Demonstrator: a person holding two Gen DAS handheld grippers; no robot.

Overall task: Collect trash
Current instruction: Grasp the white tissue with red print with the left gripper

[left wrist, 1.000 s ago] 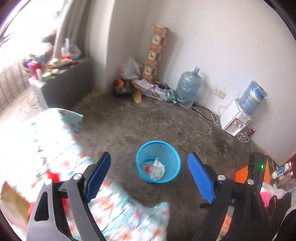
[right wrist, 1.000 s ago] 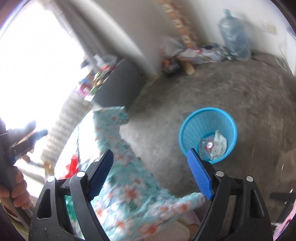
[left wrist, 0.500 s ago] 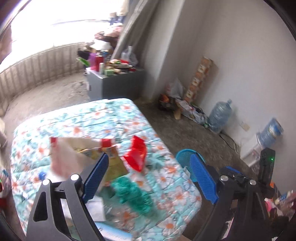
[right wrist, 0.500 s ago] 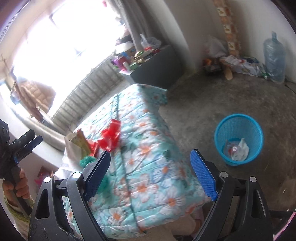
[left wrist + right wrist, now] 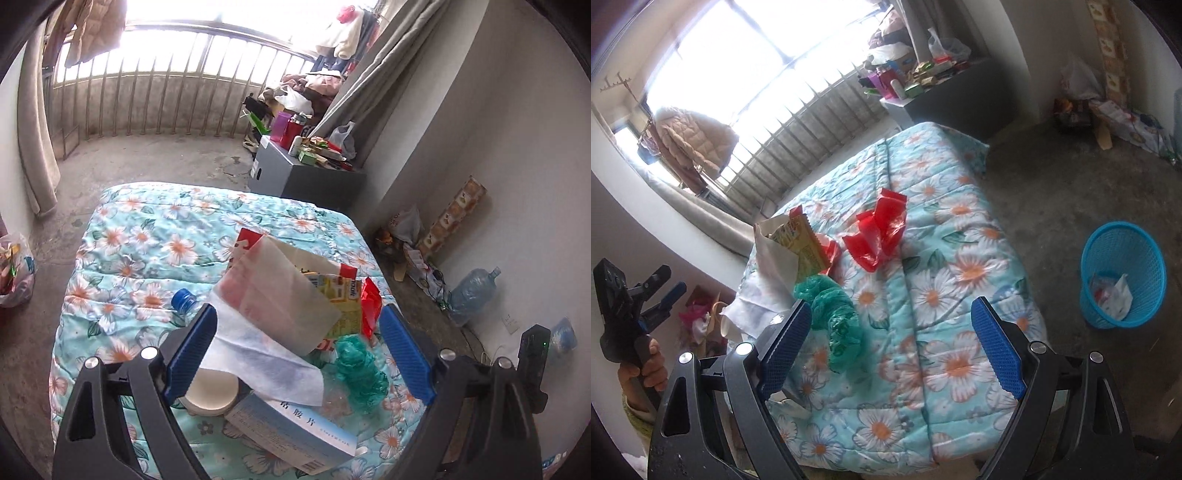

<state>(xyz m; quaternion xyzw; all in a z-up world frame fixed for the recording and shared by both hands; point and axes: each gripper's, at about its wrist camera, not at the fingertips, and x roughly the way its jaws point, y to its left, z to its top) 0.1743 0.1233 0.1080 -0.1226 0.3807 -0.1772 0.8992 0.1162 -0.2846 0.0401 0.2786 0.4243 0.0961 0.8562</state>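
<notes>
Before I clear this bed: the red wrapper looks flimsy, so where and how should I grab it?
Grip the red wrapper at its raised crumpled ridge, coming from above with the right gripper, whose jaws stand open and empty. It lies loose on the quilt, apart from the green bag, so its upstanding folds probably give the pads more to pinch than the flat edges.

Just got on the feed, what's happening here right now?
A person is clearing trash off a floral quilt, a gripper in each hand. Both the left gripper and the right gripper are open and empty, over the litter: a white tissue, a yellow snack bag, a red wrapper and a green plastic bag. The blue basket on the floor already holds some trash.
</notes>
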